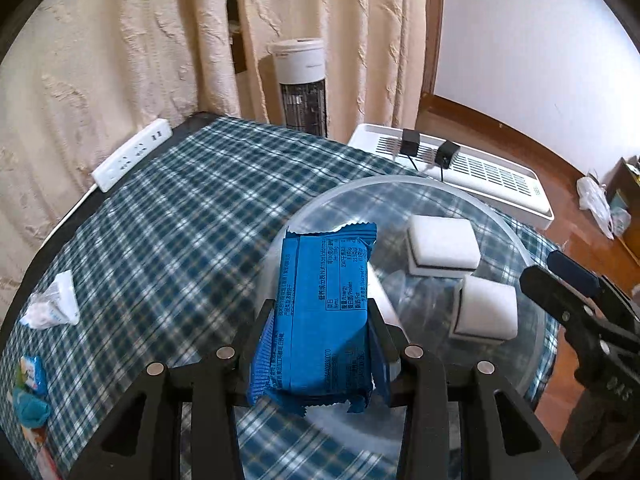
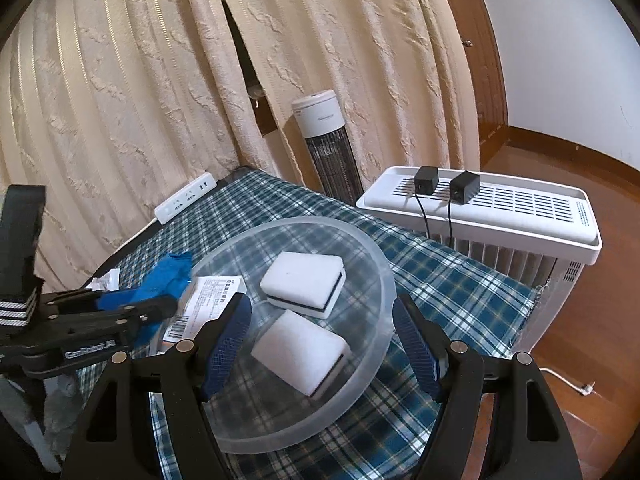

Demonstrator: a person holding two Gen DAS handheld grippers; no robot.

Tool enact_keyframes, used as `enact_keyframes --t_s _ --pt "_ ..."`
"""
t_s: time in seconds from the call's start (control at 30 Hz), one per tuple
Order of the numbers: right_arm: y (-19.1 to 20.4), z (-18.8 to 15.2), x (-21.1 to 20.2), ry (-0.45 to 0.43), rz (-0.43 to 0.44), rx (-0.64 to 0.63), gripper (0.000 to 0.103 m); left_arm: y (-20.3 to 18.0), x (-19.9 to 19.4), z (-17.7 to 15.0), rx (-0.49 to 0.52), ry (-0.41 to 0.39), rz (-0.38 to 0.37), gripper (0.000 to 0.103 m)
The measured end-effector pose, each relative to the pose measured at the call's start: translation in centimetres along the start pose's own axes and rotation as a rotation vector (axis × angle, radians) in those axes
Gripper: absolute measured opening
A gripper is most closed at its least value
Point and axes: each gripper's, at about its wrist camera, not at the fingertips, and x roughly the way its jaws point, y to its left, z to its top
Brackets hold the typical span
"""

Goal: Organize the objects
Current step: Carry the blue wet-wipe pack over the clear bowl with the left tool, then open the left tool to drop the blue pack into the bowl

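A blue snack packet (image 1: 320, 312) is clamped lengthwise in my left gripper (image 1: 320, 308), which is shut on it above the left rim of a clear plastic bowl (image 1: 404, 184). Two white sponges with black layers (image 1: 444, 244) (image 1: 486, 308) lie in the bowl, and a white box is mostly hidden behind the packet. In the right wrist view my right gripper (image 2: 320, 300) stands open over the bowl (image 2: 384, 280), with nothing pressed between its blue pads (image 2: 228, 336). The sponges (image 2: 304, 280) (image 2: 300, 352), a barcoded white box (image 2: 204, 300), the left gripper (image 2: 132, 312) and its packet (image 2: 164, 276) show there.
A plaid cloth (image 1: 168, 216) covers the table. A white power strip (image 1: 132, 154) lies at its far left edge, and small wrappers (image 1: 54, 304) (image 1: 32, 372) at the near left. Behind stand a tower fan (image 2: 328, 140) and a white appliance (image 2: 500, 208) carrying two black adapters.
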Motion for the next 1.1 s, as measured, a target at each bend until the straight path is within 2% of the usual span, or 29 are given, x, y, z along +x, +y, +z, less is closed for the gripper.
enact_keyframes --t_s 0.4,0.43,0.47,0.53,0.57,0.9,0.93,1.03,1.1 --pt "-0.9 0.0 0.2 0.000 0.000 0.025 0.075 -1.6 2.8 2.1 0.002 0.046 -0.025 0.045" --pt "-0.8 0.0 0.3 0.001 0.000 0.026 0.075 -1.6 2.9 2.3 -0.008 0.050 -0.032 0.049" --pt "-0.8 0.0 0.3 0.001 0.000 0.027 0.075 -1.6 2.9 2.4 -0.019 0.051 -0.048 0.061" --pt "-0.8 0.0 0.3 0.001 -0.001 0.027 0.075 -1.4 2.5 2.5 -0.034 0.038 -0.075 0.079" --pt "-0.8 0.0 0.3 0.001 -0.001 0.028 0.075 -1.4 2.2 2.4 -0.034 0.024 -0.075 0.082" --pt "-0.4 -0.1 0.5 0.002 0.004 0.027 0.075 0.7 1.1 1.8 -0.061 0.011 -0.022 0.082" --pt "-0.3 -0.1 0.4 0.002 0.005 0.024 0.075 0.8 1.1 1.6 -0.063 0.011 -0.015 0.083" --pt "0.1 -0.3 0.4 0.004 0.012 0.019 0.075 1.2 0.8 1.2 -0.067 0.006 0.016 0.096" --pt "0.3 -0.4 0.4 0.007 0.015 0.018 0.075 1.4 0.4 0.8 -0.064 -0.008 0.041 0.097"
